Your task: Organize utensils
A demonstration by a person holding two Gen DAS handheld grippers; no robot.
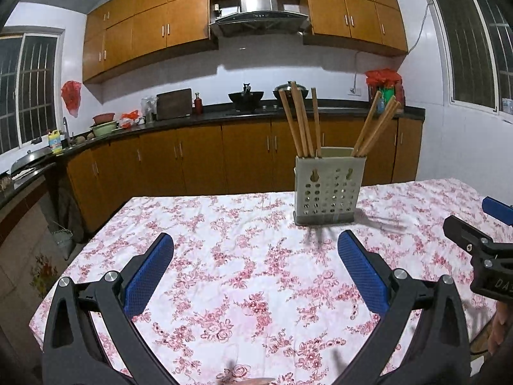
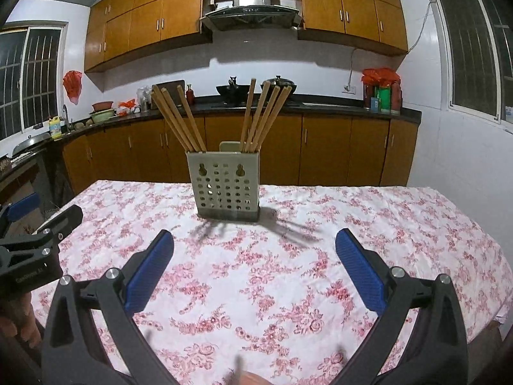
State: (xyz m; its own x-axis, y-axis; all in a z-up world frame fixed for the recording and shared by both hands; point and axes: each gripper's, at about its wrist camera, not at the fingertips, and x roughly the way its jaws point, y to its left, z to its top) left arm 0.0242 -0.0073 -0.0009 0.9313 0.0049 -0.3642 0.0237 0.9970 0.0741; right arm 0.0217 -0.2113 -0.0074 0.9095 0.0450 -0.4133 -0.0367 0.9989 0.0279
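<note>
Chopsticks (image 2: 179, 118) stand in the holder (image 2: 224, 186) as my left gripper (image 1: 255, 256) and right gripper (image 2: 255, 256) hover level above the tablecloth (image 2: 368, 224), fingers spread wide, empty.

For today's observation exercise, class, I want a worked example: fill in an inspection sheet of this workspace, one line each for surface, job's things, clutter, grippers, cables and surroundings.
Surface: table under a pink floral cloth, slightly wrinkled.
Job's things: perforated utensil holder stands upright; chopsticks lean out in two bunches, left and right.
Clutter: nothing seen on the cloth besides the holder.
Grippers: left gripper and right gripper both open, empty, above the cloth, short of the holder.
Cables: one wall cable running from a socket toward the window.
Surroundings: kitchen with wooden cabinets, range hood, woks on the counter.
</note>
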